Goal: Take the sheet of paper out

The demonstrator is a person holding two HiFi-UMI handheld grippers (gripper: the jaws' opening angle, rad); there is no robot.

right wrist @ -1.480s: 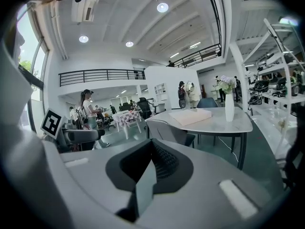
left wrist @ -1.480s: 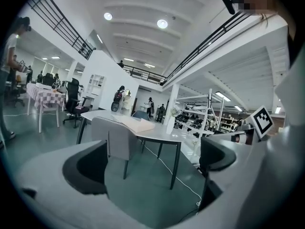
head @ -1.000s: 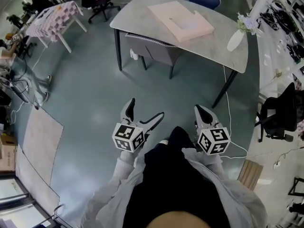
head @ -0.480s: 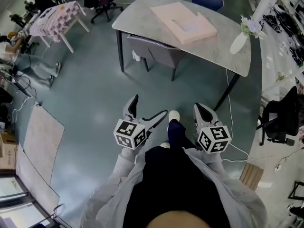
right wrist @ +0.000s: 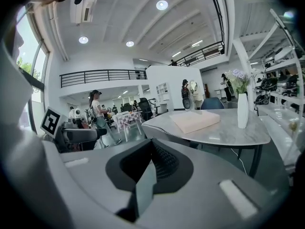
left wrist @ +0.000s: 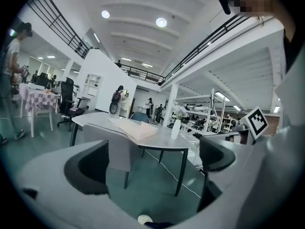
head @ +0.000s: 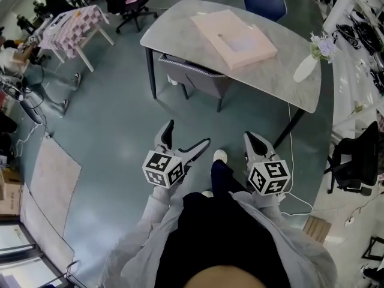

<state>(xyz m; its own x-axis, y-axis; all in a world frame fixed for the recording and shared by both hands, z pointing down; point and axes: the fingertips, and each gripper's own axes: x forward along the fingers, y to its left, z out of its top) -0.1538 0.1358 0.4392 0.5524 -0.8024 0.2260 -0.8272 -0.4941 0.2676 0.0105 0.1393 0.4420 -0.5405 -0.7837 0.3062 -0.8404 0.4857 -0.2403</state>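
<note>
Sheet not separately distinguishable. It is probably inside the flat pink box (head: 235, 36) on the table (head: 174, 23), where a paler patch shows in the lid's cut-out. A vase (head: 304, 68) stands apart, near the table's right end. Both grippers are carried low at the waist, well short of the table. Left gripper (head: 187, 133): jaws wide apart, nothing between. Right gripper (head: 251, 138): jaws pressed together, empty. Judgement: approach stage, extraction not begun.

Upper centre of the head view, pale grey speckled stone-look tabletop (head: 180, 20) reads matt and smooth | flat pale pink cardboard-like box (head: 237, 35) on it, dull finish | slim white vase (head: 303, 69) at upper right, glossy | teal-grey floor (head: 114, 113) smooth with a soft sheen | right gripper (right wrist: 150, 151) matt grey plastic, black pads (right wrist: 167, 163) ribbed
</note>
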